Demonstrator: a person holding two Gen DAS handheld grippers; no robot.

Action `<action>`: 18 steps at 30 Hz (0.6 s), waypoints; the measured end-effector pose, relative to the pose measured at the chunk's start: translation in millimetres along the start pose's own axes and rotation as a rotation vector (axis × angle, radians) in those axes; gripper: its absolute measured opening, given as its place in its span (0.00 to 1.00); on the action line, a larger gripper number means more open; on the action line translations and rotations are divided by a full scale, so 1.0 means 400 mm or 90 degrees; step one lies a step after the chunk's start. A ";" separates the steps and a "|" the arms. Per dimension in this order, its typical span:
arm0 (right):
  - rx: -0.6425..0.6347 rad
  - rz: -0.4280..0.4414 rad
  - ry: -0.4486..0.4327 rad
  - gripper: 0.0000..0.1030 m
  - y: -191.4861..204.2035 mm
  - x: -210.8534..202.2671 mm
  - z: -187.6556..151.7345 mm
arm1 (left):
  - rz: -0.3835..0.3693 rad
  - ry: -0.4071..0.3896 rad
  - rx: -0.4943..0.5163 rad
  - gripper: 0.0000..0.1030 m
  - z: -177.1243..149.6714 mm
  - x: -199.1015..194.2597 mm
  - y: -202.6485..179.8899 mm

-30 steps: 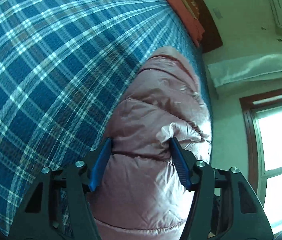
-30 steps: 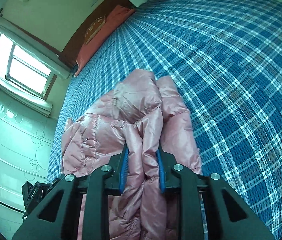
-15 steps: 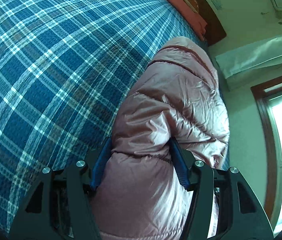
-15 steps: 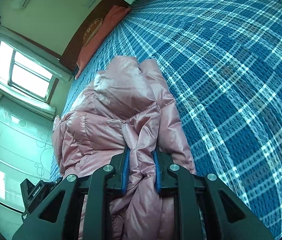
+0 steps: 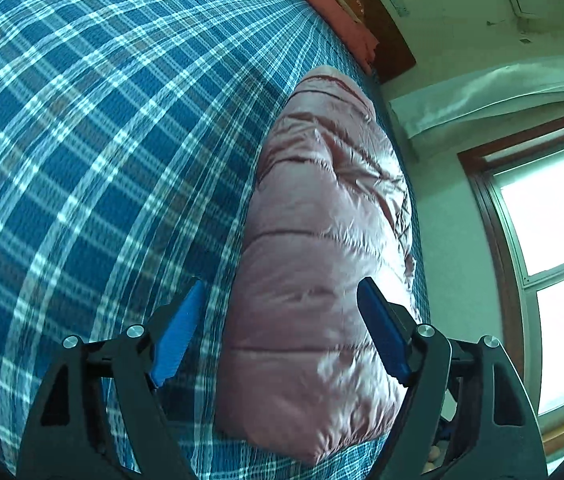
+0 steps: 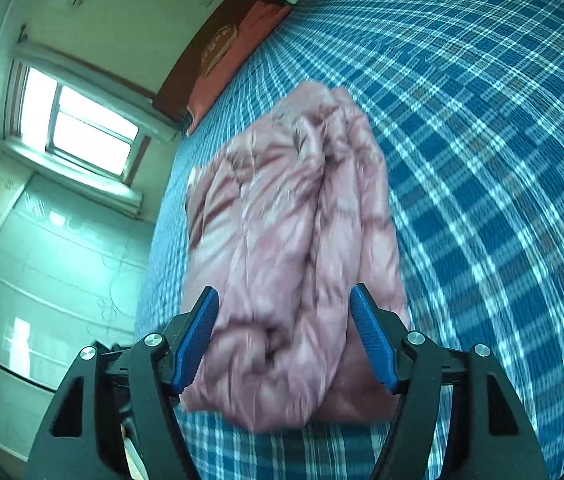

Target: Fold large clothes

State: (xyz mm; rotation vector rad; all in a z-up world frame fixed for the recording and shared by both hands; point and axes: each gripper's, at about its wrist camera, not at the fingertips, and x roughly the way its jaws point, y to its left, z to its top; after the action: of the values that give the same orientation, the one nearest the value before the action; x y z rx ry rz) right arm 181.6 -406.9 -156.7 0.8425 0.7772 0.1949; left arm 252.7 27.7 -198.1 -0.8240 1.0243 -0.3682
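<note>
A pink quilted puffer jacket point(image 5: 322, 240) lies folded in a long bundle on the blue plaid bedspread point(image 5: 101, 140). My left gripper point(image 5: 282, 320) is open above its near end, its blue pads apart and off the fabric. In the right wrist view the same jacket point(image 6: 290, 240) lies bunched on the bedspread point(image 6: 482, 160). My right gripper point(image 6: 284, 320) is open above the near end, holding nothing.
A red pillow point(image 5: 330, 4) and dark wooden headboard point(image 5: 386, 36) are at the far end of the bed. A bright window point(image 5: 554, 240) and curtain are on the wall beside the bed. A pale wardrobe point(image 6: 41, 280) stands by the bed edge.
Both grippers have opened and let go of the jacket, then drawn back a little. The jacket now rests on the bed.
</note>
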 end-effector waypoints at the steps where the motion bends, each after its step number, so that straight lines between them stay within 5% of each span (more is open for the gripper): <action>1: -0.006 -0.012 0.003 0.65 0.001 -0.001 -0.017 | 0.001 0.002 -0.001 0.75 -0.004 0.007 0.002; 2: -0.010 -0.026 -0.003 0.65 -0.001 -0.002 -0.030 | 0.001 0.011 -0.005 0.75 -0.012 0.016 0.006; 4: -0.005 -0.061 -0.009 0.39 -0.018 0.001 -0.049 | 0.011 0.017 -0.010 0.73 -0.026 0.028 0.011; 7: 0.039 -0.040 0.005 0.25 -0.070 0.023 -0.070 | 0.027 0.006 0.030 0.59 -0.043 0.039 -0.003; 18: 0.071 0.006 -0.014 0.15 -0.162 0.072 -0.120 | 0.055 -0.007 0.068 0.54 -0.056 0.068 -0.003</action>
State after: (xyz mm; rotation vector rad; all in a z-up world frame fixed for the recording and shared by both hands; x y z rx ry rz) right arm 160.2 -408.8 -239.6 0.9523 0.7698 0.1514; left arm 246.8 0.3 -219.5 -0.6829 1.0176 -0.3410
